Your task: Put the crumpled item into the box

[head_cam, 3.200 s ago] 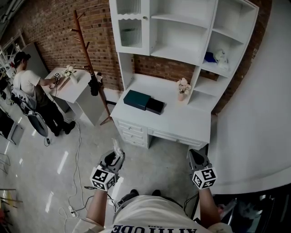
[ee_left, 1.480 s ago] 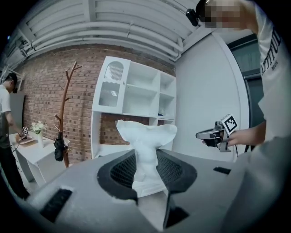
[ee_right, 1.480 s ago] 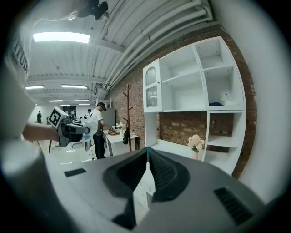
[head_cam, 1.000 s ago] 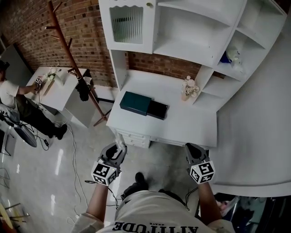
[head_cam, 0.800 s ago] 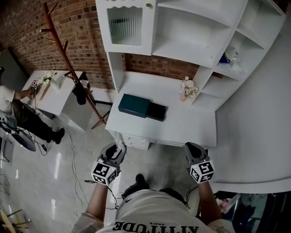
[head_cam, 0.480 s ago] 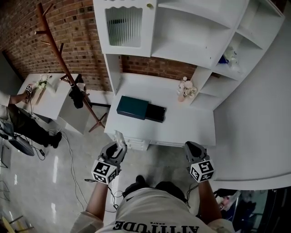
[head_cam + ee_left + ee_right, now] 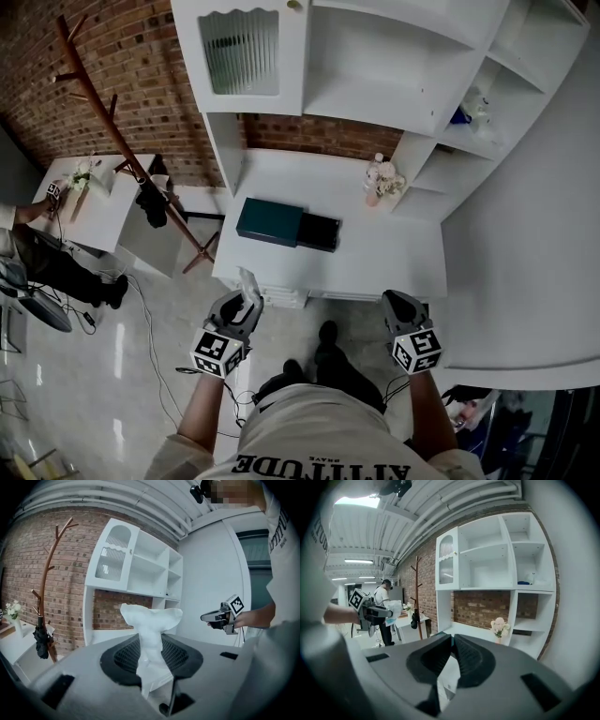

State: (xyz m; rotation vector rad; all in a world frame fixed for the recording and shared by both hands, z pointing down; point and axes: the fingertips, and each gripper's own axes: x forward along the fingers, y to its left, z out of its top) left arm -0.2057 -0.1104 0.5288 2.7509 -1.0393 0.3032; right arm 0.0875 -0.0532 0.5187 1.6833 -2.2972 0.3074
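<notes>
Clamping the crumpled item (image 7: 150,620) upright, the left gripper (image 7: 246,298) holds it ready for delivery. The box (image 7: 270,221) sits at twelve o'clock on the desk (image 7: 375,253); the right gripper (image 7: 396,305) is pinched together, empty, apparently spare.

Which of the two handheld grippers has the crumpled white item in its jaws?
The left gripper: its jaws clamp the crumpled white item, which sticks up between them. The right gripper has its jaws together on nothing.

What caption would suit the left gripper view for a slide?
Left gripper clamped on a crumpled white item, facing a white shelf unit against a brick wall.
</notes>
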